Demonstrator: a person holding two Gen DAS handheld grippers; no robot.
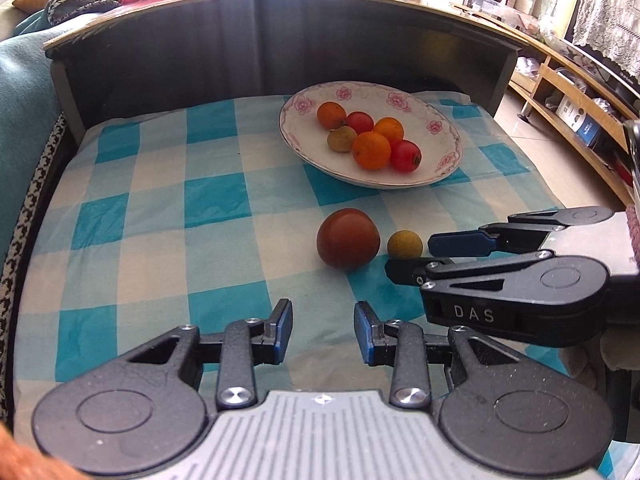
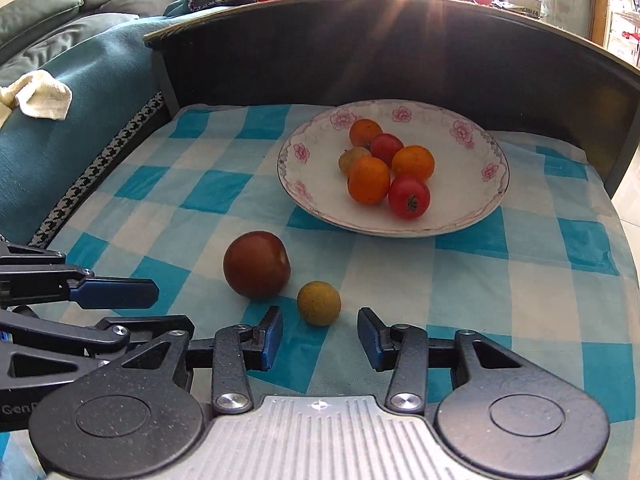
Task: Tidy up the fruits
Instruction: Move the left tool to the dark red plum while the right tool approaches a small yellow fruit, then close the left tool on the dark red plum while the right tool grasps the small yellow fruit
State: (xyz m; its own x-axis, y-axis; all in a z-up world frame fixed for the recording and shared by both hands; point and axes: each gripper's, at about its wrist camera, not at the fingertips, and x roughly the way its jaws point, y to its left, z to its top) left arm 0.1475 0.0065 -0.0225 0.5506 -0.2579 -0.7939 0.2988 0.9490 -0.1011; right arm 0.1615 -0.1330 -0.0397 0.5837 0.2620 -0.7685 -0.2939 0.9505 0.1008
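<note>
Fingers of both my grippers spread wide, holding nothing.

My right gripper [image 2: 319, 338] hangs low over the cloth [image 2: 168, 216], the longan [image 2: 319, 303] just ahead between its fingertips, untouched. My left gripper [image 1: 322, 330] faces the plum [image 1: 348, 238], a little ahead. Beyond both sits the plate [image 1: 448, 168] of fruit. Only the right view shows a towel [image 2: 38, 96] far left.

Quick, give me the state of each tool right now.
Left tool: open, holding nothing.
Right tool: open, holding nothing, small yellow fruit just ahead.
</note>
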